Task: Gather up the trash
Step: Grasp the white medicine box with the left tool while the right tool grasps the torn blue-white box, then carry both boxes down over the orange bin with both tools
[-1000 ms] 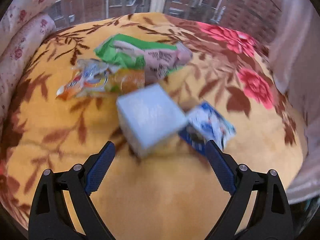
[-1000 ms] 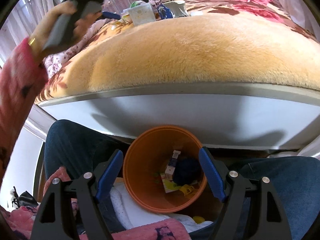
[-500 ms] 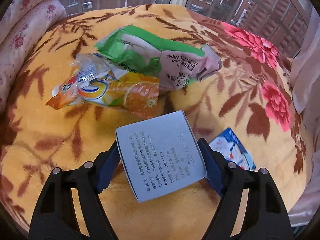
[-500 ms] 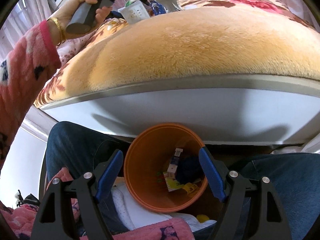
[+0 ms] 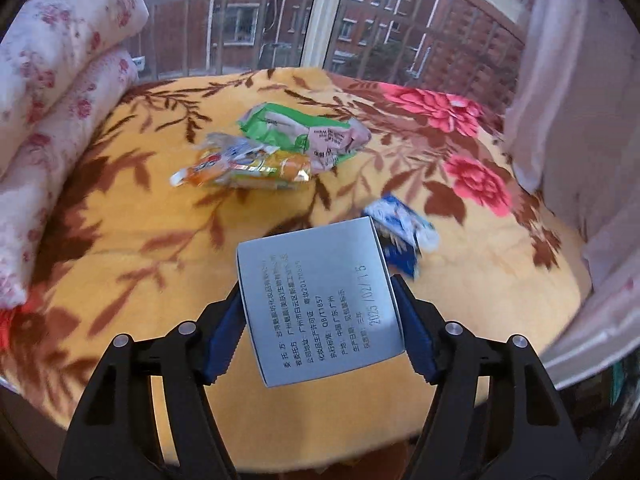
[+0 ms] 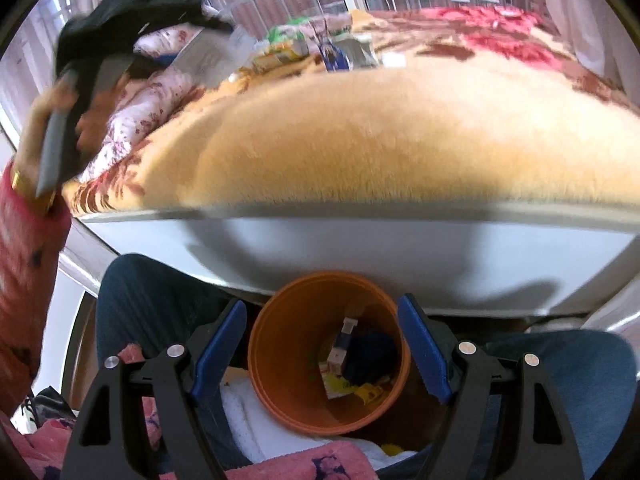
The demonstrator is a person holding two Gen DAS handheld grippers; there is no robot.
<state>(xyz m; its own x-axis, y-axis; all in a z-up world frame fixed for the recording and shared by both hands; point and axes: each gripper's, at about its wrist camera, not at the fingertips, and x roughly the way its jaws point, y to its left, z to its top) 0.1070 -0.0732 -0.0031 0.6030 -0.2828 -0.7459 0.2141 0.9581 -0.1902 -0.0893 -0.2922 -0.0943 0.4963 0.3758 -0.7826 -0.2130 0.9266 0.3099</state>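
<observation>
Left wrist view: the left hand-held gripper point(image 5: 318, 332), jaws closing, pinches a grey box point(image 5: 318, 300) lifted off the bed point(image 5: 120, 264), evidently bound for disposal; wrappers point(image 5: 280, 152) remain behind. Right wrist view: the right hand-held gripper point(image 6: 322, 354) hangs spread and empty over the orange bin point(image 6: 280, 344), which already holds scraps.

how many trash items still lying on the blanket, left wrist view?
3: a green-and-pink wipes pack near the middle, an orange juice pouch overlapping its near edge, and a blue-and-white wrapper to the right, partly hidden behind the grey printed box. More may be hidden behind that box.
</observation>
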